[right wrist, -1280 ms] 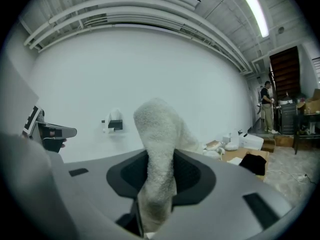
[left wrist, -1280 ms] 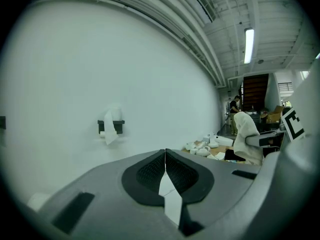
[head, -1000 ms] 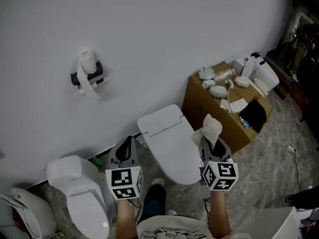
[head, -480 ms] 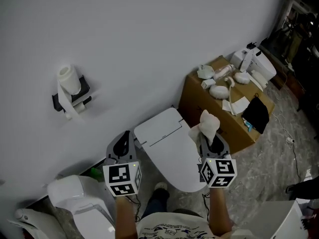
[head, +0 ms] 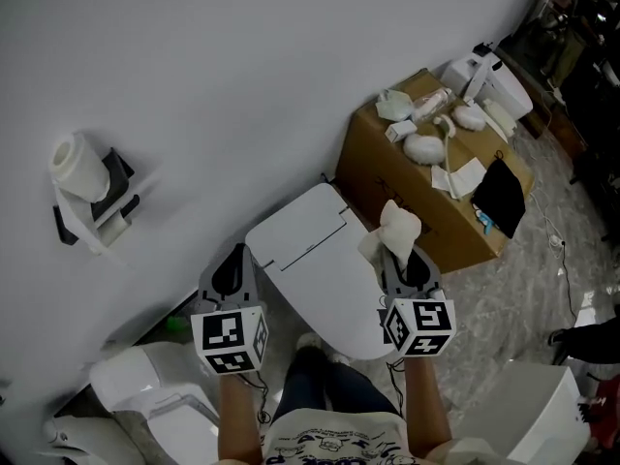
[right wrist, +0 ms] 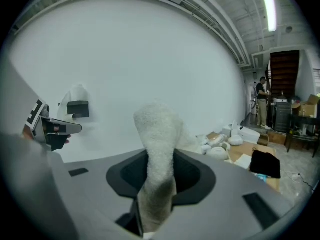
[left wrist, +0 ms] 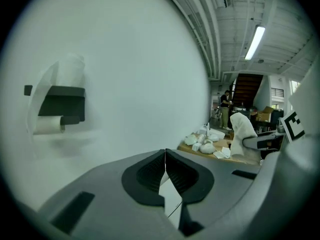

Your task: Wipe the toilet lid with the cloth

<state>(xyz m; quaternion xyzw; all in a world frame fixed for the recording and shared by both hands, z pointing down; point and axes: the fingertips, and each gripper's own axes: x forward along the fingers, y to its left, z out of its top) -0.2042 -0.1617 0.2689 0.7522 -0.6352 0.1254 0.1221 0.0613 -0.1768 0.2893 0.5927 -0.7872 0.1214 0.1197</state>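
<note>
A white toilet with its lid [head: 320,269] down stands against the white wall, between my two grippers in the head view. My right gripper [head: 399,257] hangs over the lid's right edge, shut on a white cloth [head: 396,230] that sticks up from its jaws; the cloth [right wrist: 157,154] fills the middle of the right gripper view. My left gripper [head: 231,274] is held left of the lid, jaws pressed together with nothing in them [left wrist: 165,171].
A cardboard box [head: 417,177] with white items, papers and a black cloth on top stands right of the toilet. A paper roll holder [head: 87,197] hangs on the wall at left. A second white toilet [head: 155,395] sits at lower left. A white bin [head: 538,419] stands at lower right.
The head view has shifted, so the toilet and the box sit higher and further left. Both grippers keep their hold and their place beside the lid.
</note>
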